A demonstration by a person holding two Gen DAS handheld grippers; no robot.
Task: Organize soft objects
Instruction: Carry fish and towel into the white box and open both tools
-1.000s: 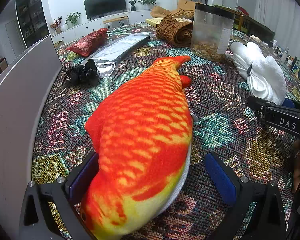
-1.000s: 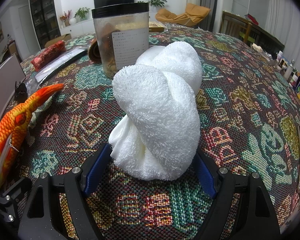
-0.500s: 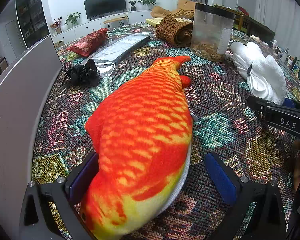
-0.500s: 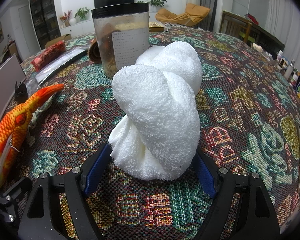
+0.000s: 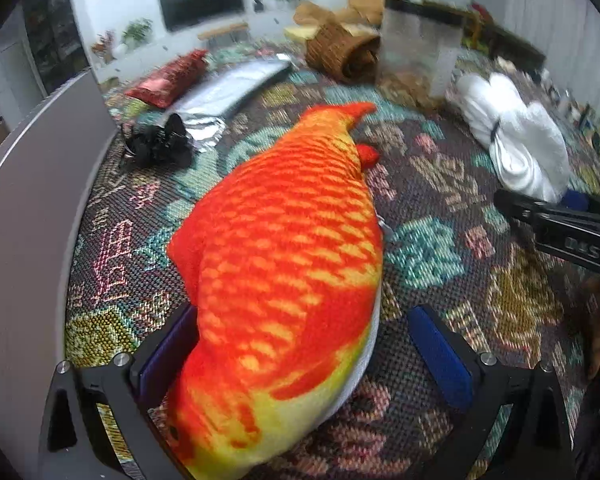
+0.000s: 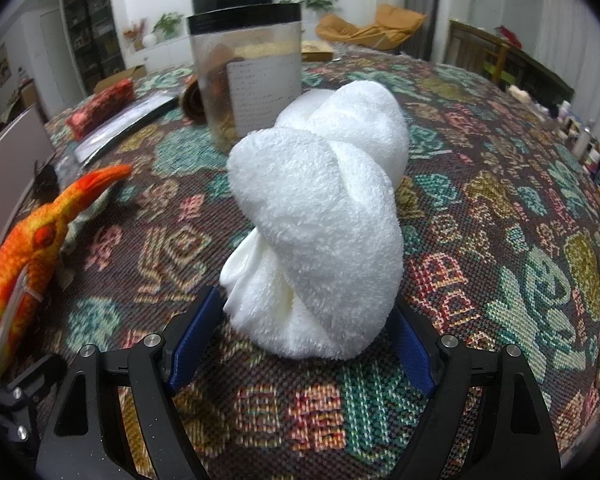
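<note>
An orange and yellow plush fish (image 5: 288,248) lies lengthwise on the worktop (image 5: 432,240), which is covered in a woven, many-coloured patterned cloth. Its yellow end sits between the blue-padded fingers of my left hand-held gripper (image 5: 304,348). The jaws are spread apart: the left pad is against the fish's side, while the right pad stands off it with cloth showing in the gap.

A knotted white towel bundle (image 6: 320,220) stands on the same worktop, well to the right of the fish. My right hand-held gripper (image 6: 300,336) has its jaws apart on either side of the bundle's base, the pads just beside the towel; I cannot tell whether they touch it.

Behind the towel stands a clear plastic jar (image 6: 248,80) with a black lid and a paper label. Beyond the fish lie a black crumpled item (image 5: 156,146), a silver foil sheet (image 5: 224,96), a red patterned pouch (image 5: 168,80) and a rolled brown woven mat (image 5: 340,54). A grey panel (image 5: 32,208) rises along the worktop's left edge. The left view is slightly blurred.
</note>
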